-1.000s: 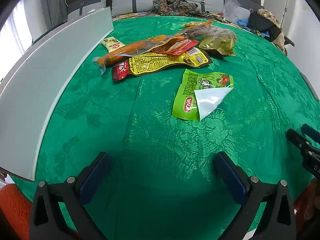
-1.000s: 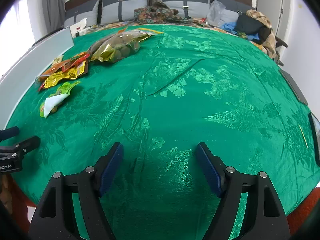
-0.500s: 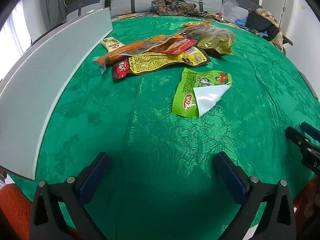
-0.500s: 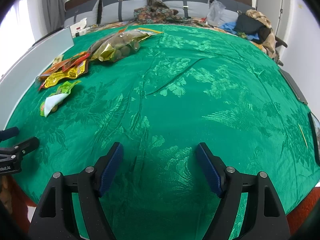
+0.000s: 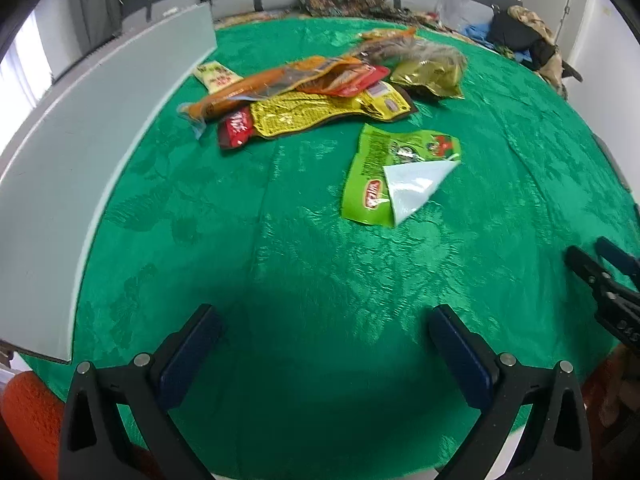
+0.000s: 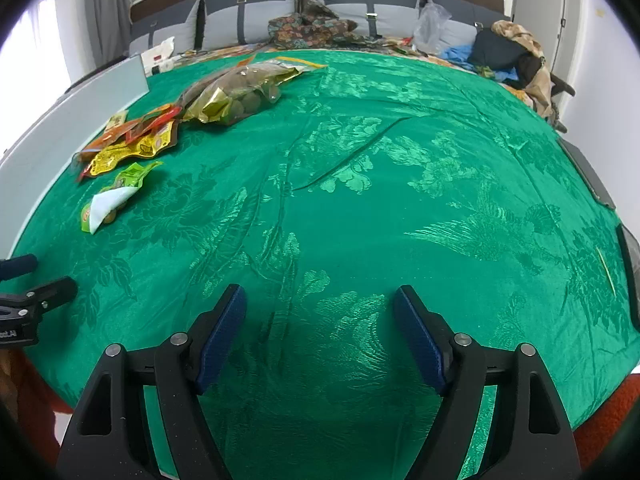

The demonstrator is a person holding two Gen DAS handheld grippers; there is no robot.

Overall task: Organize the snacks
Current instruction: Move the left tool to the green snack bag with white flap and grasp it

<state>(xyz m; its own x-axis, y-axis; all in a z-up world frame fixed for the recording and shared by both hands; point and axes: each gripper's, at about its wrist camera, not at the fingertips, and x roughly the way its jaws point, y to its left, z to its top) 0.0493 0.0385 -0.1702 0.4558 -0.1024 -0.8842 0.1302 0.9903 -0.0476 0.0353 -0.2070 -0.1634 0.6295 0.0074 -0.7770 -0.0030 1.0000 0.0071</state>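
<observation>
A heap of snack packets lies on the green tablecloth (image 5: pixel 320 264). Nearest to me is a green packet (image 5: pixel 372 172) with a white folded corner, also in the right wrist view as the green packet (image 6: pixel 120 192). Behind it lie a yellow packet (image 5: pixel 320 114), an orange sausage pack (image 5: pixel 248 90), red packets and a clear bag of brown snacks (image 6: pixel 240 96). My left gripper (image 5: pixel 324 332) stands open over bare cloth, well short of the green packet. My right gripper (image 6: pixel 320 312) is open too, with only cloth between its fingers, far right of the heap.
A long pale grey board (image 5: pixel 80 160) stands along the table's left edge. Behind the table are grey cushions (image 6: pixel 260 20), a patterned cloth, a plastic bag and a pile of clothes (image 6: pixel 516 60). A thin yellow stick (image 6: pixel 606 270) lies near the right edge.
In the left wrist view the scene has slipped slightly up in the frame as that gripper tipped a little. The right wrist view is unchanged.
</observation>
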